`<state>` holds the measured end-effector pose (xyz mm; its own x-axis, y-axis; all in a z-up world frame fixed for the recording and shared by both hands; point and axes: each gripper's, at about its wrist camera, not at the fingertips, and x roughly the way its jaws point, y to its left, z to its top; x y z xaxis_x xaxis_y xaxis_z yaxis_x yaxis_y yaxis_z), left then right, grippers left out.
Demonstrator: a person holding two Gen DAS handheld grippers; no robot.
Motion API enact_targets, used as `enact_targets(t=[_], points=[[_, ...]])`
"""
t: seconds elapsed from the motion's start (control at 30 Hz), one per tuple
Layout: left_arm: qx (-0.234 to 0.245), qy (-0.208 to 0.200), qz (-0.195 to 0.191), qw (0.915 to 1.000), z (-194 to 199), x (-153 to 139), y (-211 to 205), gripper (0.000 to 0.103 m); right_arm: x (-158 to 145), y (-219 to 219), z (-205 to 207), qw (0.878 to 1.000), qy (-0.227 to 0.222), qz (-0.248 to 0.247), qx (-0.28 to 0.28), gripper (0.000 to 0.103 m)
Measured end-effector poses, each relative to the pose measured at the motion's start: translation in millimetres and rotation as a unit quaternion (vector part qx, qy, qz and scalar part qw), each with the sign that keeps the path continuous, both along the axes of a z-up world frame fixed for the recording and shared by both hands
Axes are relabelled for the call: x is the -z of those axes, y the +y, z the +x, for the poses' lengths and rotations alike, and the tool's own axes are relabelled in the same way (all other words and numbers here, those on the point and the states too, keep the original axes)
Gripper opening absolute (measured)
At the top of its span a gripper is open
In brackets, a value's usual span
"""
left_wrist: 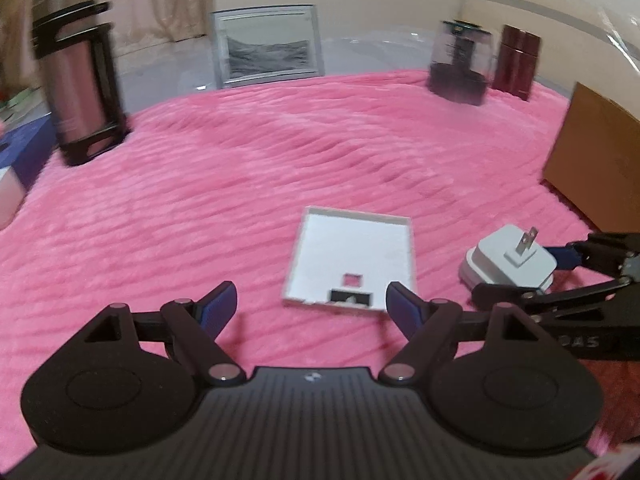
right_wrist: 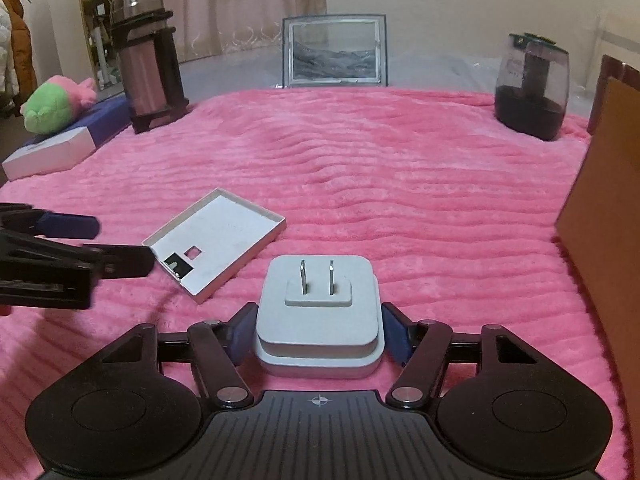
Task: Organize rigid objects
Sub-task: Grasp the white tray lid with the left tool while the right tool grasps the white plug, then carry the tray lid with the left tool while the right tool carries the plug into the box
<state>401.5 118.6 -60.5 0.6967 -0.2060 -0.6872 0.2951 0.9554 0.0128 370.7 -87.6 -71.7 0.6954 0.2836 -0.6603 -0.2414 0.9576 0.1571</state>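
Note:
A white plug adapter point(right_wrist: 318, 312) with two metal prongs sits between the blue pads of my right gripper point(right_wrist: 319, 332), which is shut on it just above the pink blanket point(right_wrist: 360, 184). The adapter also shows in the left wrist view point(left_wrist: 510, 262). A shallow white box lid point(left_wrist: 352, 260) lies open side up on the blanket, just ahead of my left gripper point(left_wrist: 310, 308), which is open and empty. The lid also shows in the right wrist view point(right_wrist: 218, 242), left of the adapter.
A steel thermos point(right_wrist: 146, 60) stands at the back left beside a blue and white box point(right_wrist: 60, 148) with a plush toy point(right_wrist: 56, 102). A picture frame point(right_wrist: 334, 54) stands at the back, a dark jar point(right_wrist: 530, 86) at the back right, a brown cardboard box point(right_wrist: 608, 208) at the right.

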Motion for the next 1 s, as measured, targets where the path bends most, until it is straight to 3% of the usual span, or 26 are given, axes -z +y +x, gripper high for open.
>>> enact_targets(t=[0.23, 0.6, 0.8, 1.0], points=[[0.050, 0.006, 0.015, 0.9986, 26, 16, -24, 0.083, -10, -32, -22, 1.000, -0.014, 0.009, 0.021, 0.062], [0.061, 0.024, 0.011, 0.9978, 45, 26, -32, 0.083, -9, -48, -39, 1.000, -0.014, 0.012, 0.019, 0.062], [0.051, 0.026, 0.006, 0.9983, 32, 23, -31, 0.083, -10, -48, -46, 1.000, -0.015, 0.016, 0.014, 0.062], [0.036, 0.035, -0.004, 0.9988, -6, 7, -29, 0.083, -23, -51, -69, 1.000, -0.017, 0.022, 0.001, 0.062]])
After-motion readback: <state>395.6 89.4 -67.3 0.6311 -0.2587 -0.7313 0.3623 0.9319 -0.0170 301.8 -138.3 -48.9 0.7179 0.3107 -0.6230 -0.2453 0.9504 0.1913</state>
